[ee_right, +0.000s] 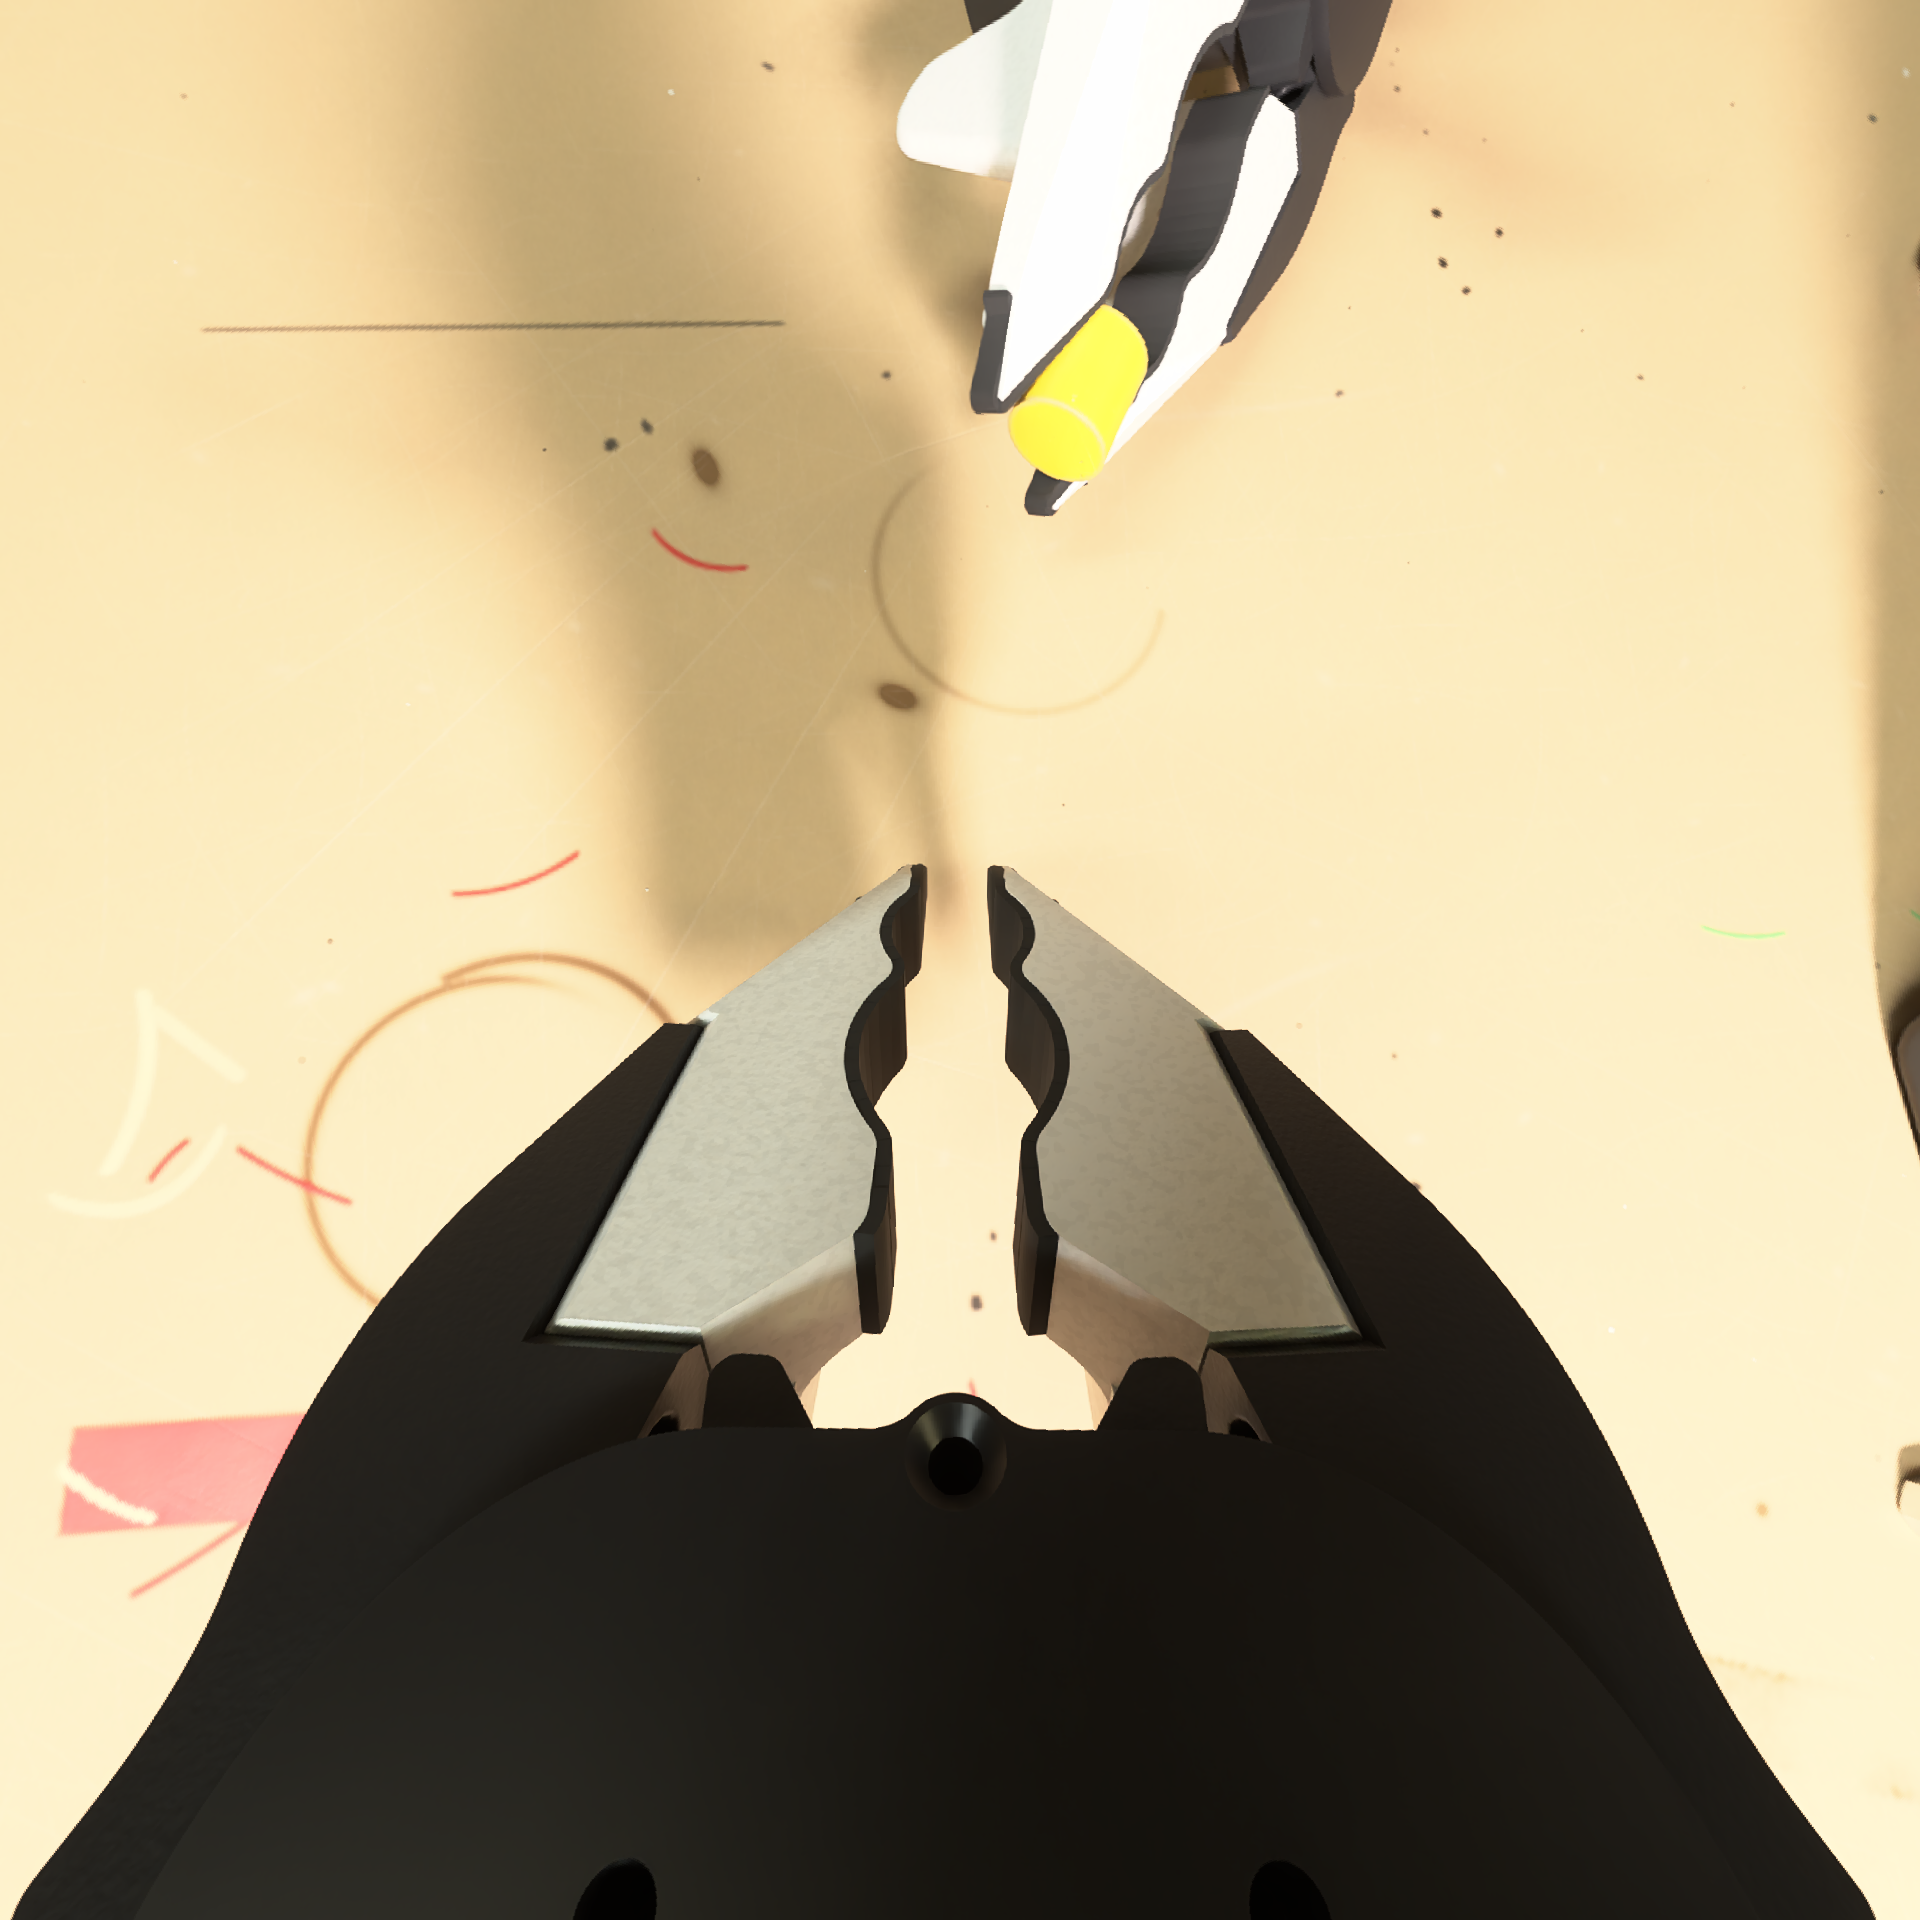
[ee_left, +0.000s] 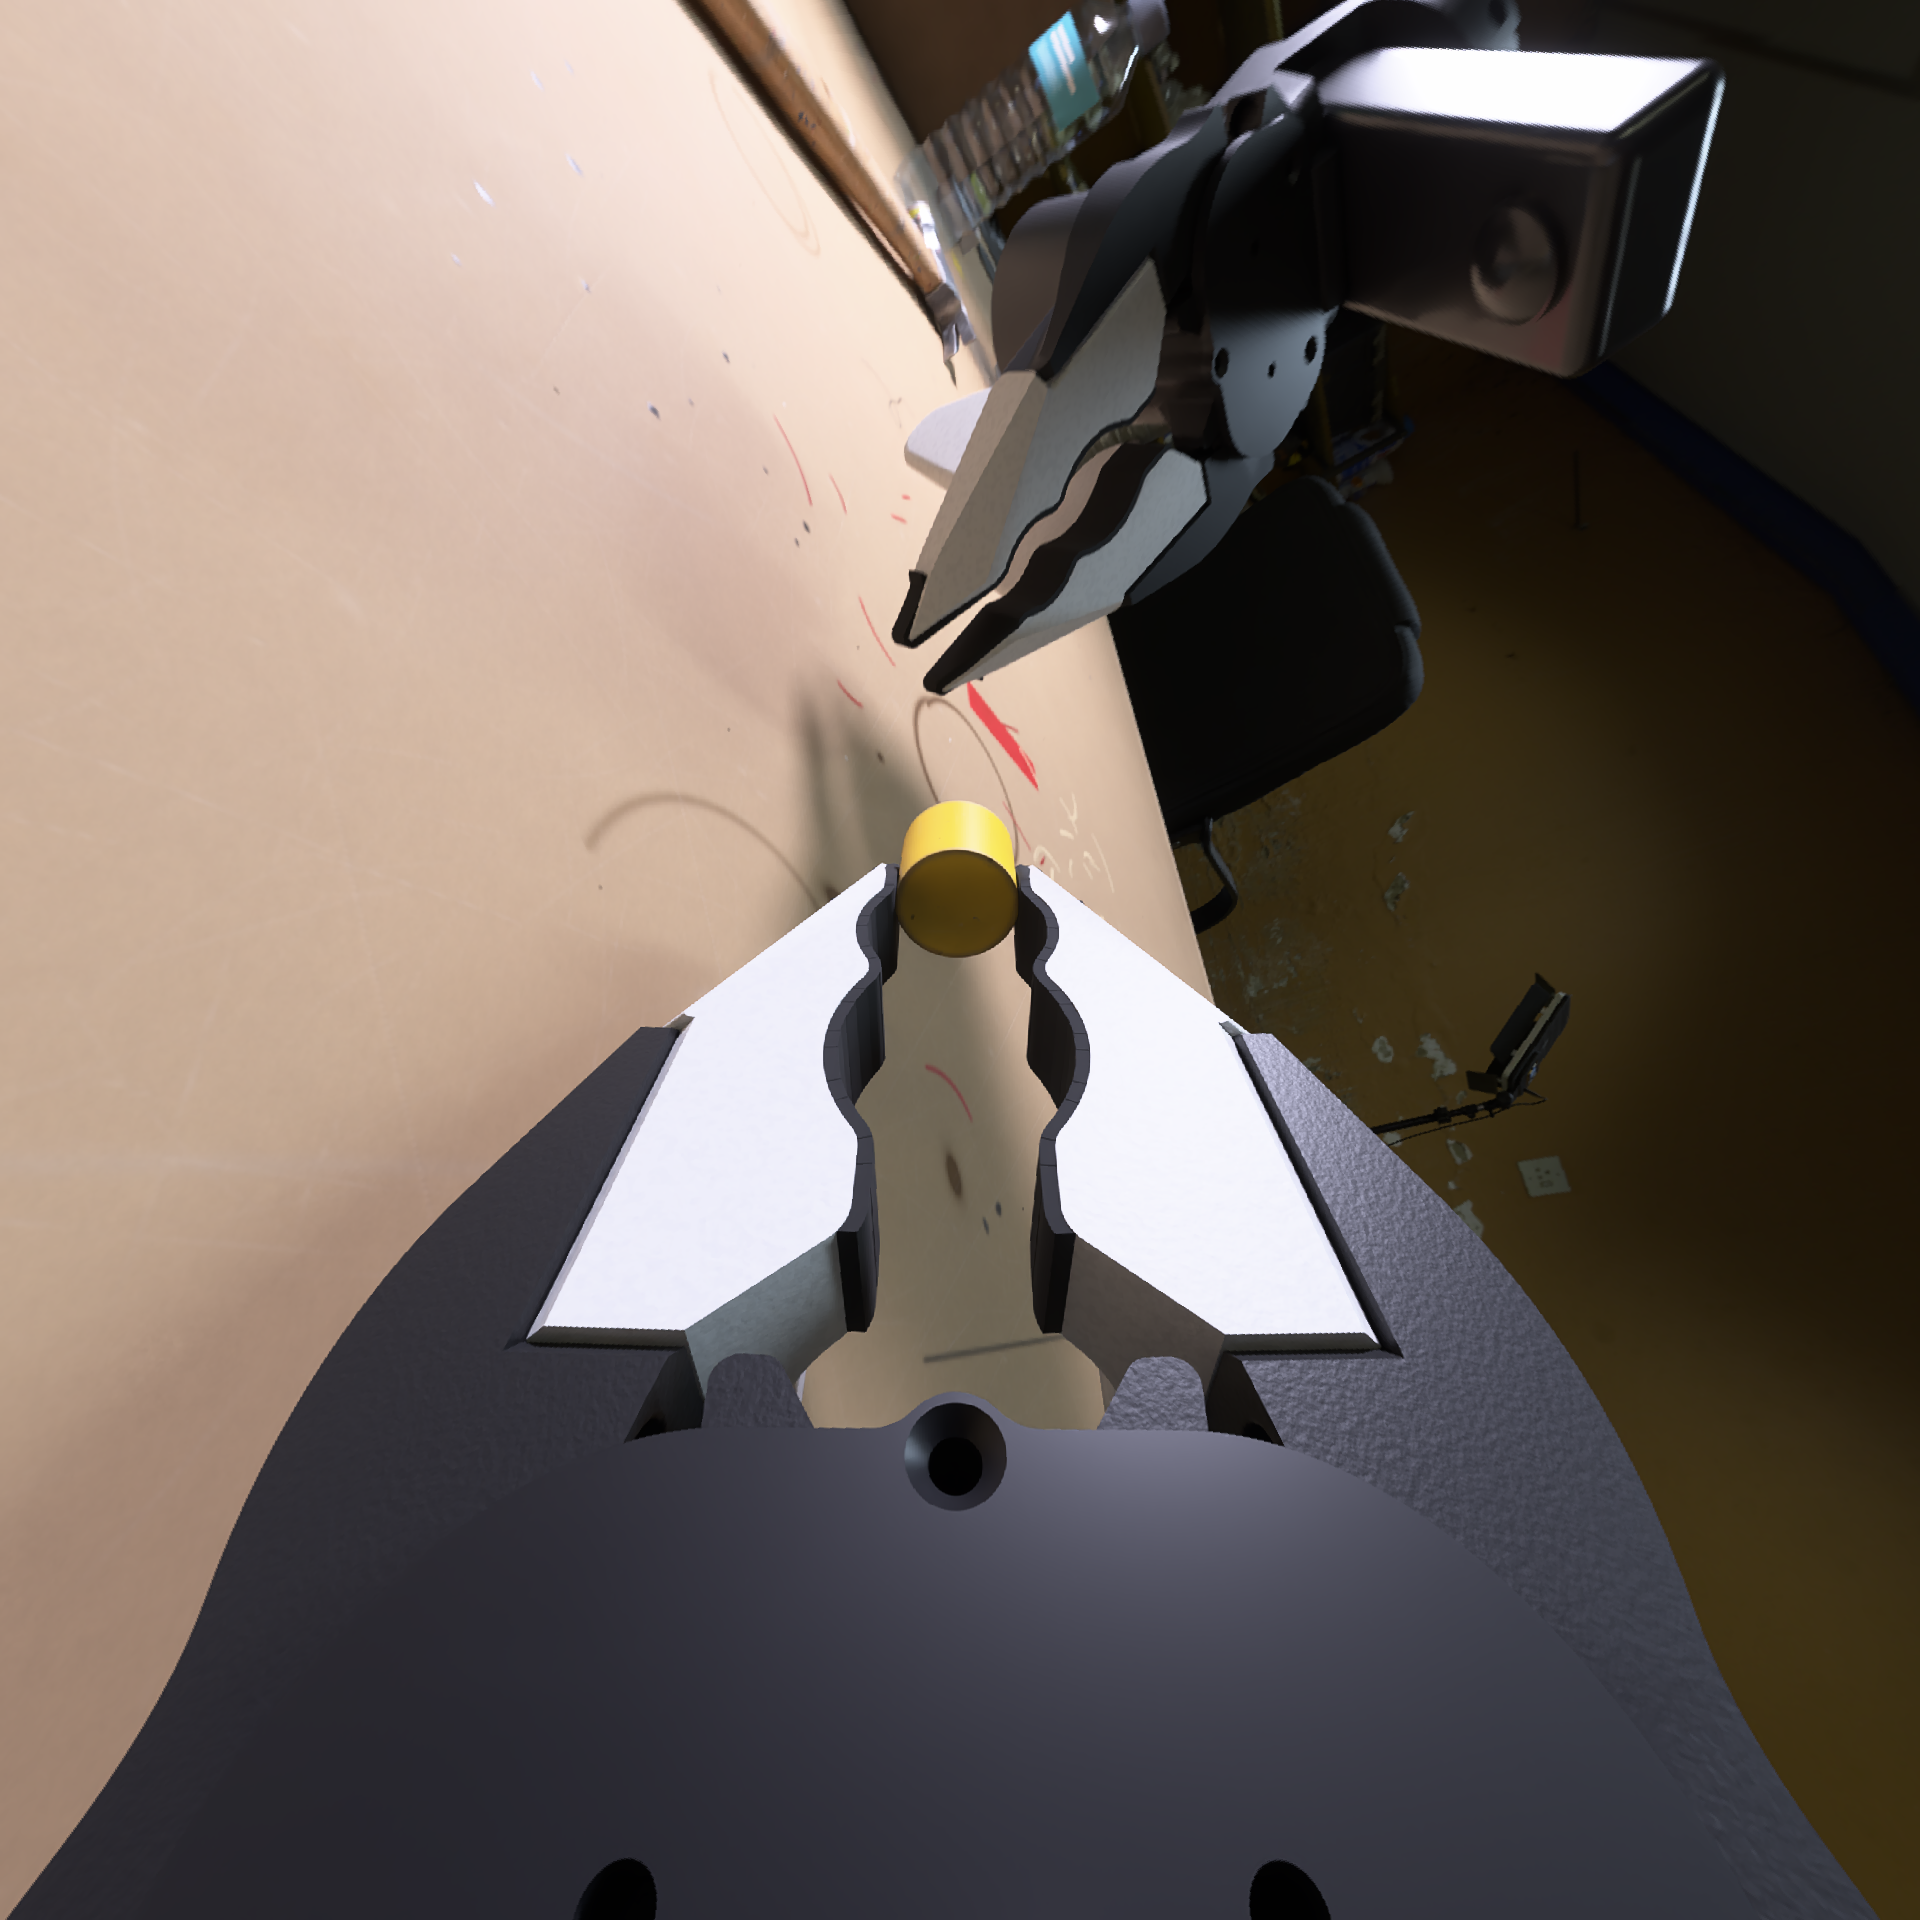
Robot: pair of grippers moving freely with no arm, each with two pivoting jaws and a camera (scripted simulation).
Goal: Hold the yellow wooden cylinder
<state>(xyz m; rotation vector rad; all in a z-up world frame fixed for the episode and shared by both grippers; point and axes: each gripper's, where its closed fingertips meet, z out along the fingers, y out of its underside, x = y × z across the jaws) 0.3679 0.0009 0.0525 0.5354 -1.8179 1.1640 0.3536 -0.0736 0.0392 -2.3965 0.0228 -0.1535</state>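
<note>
Table: a big tan table (ee_right: 1455, 727) with brown ring marks, red scribbles and small dark dots. Past its edge there is a dark floor, a black chair (ee_left: 1278, 665) and a clear plastic bottle (ee_left: 1029, 94).

Yellow wooden cylinder (ee_left: 956, 878): it sits right at the tips of the left gripper, up off the table. One flat round end faces the left camera. In the right wrist view it shows again (ee_right: 1081, 400), poking out between the far gripper's tips.

Left gripper (ee_left: 956, 883): its jaws are closed part way, and the two tips press on the round sides of the cylinder. Only the very tips hold it.

Right gripper (ee_right: 954, 873): its jaws are nearly closed, with just a thin gap. Nothing is in them. It hangs over the table, near the left gripper but not touching it.

Other thing: a small white block (ee_right: 956, 114) lies on the table behind the left gripper.

Step now: I think this is the holding part.

How to do it well: keep the squeeze the same and move slowly. The grip is small, so a bump or a quick turn could make the cylinder slip out. The right gripper should keep away.
</note>
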